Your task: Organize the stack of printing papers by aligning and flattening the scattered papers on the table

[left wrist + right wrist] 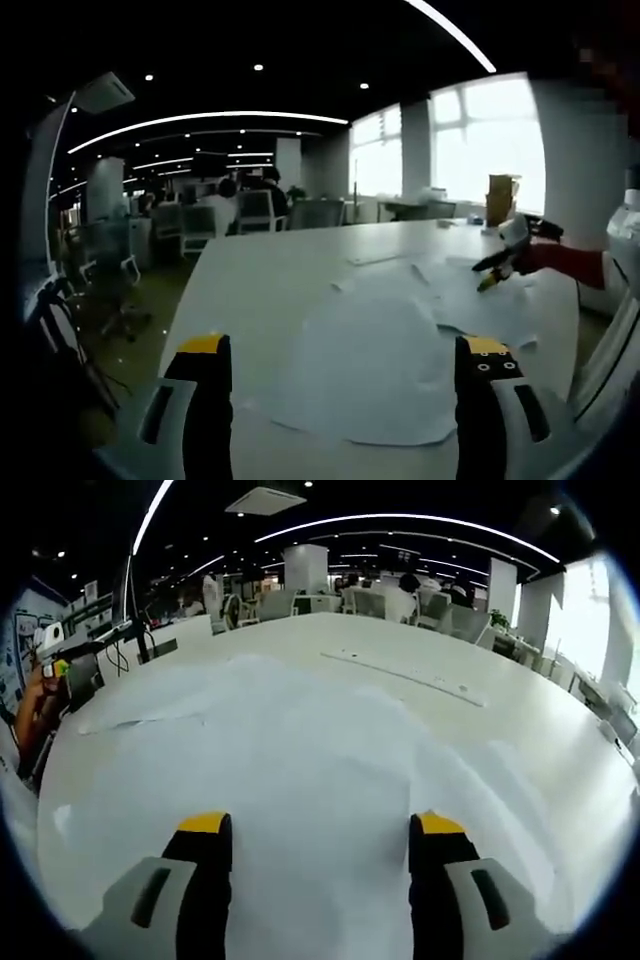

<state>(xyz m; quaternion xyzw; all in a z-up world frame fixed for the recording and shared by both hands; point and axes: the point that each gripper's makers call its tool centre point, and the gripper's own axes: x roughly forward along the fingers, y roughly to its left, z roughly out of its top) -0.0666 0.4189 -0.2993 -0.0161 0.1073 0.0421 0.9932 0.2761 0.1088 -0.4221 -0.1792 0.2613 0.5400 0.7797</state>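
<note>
Your left tongs (345, 385) stand wide apart and grasp nothing; they hang a little above the near edge of the table (260, 290). Straight ahead of them, between the two jaws, lies the near sheet of the papers (375, 375), loose and with one corner towards you. More sheets spread from it to the far right, so the scatter runs diagonally away from this hand.

Your right tongs (320, 855) are also released, with the jaws apart and nothing between them. In the right gripper view they hover low over the papers (300, 770), which lie directly under and ahead of them and cover much of the table (420, 650). From the left gripper view, the same tongs (500, 268) sit at the far right end of the scatter.

I judge that each hand is near one end of the scatter, so the next move is to push the sheets together from both ends.
</note>
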